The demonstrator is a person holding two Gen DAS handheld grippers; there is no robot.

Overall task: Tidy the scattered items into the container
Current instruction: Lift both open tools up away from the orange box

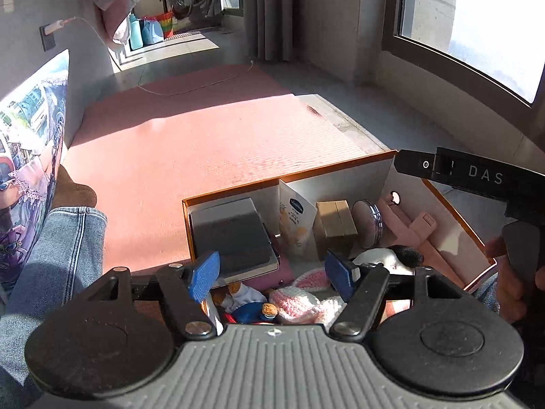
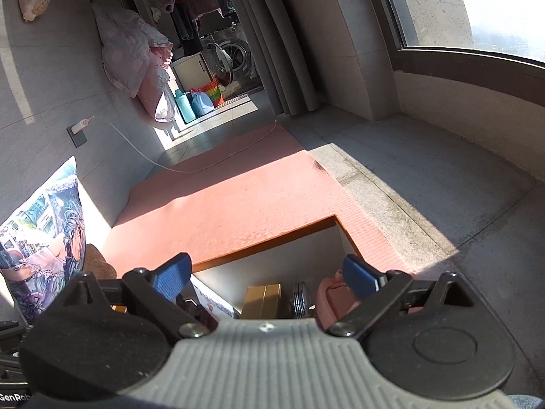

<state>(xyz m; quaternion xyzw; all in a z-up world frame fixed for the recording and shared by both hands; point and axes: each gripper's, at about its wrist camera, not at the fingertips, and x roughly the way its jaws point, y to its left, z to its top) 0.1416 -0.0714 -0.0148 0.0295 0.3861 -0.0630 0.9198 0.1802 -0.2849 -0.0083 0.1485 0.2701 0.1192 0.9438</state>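
Both the left gripper (image 1: 272, 277) and right gripper (image 2: 269, 277) hold wide-open, empty jaws over the orange-rimmed white cardboard box (image 1: 340, 170), its long axis running left-right.

Left tongs (image 1: 272, 277) spread wide, empty, pitched down. Right tongs (image 2: 267, 277) spread wide too, empty, tilted less steeply.

Box (image 2: 272, 259) — near half hidden behind the right tongs (image 2: 269, 281)

Open tongs (image 2: 265, 277) above the filled box (image 2: 272, 248).
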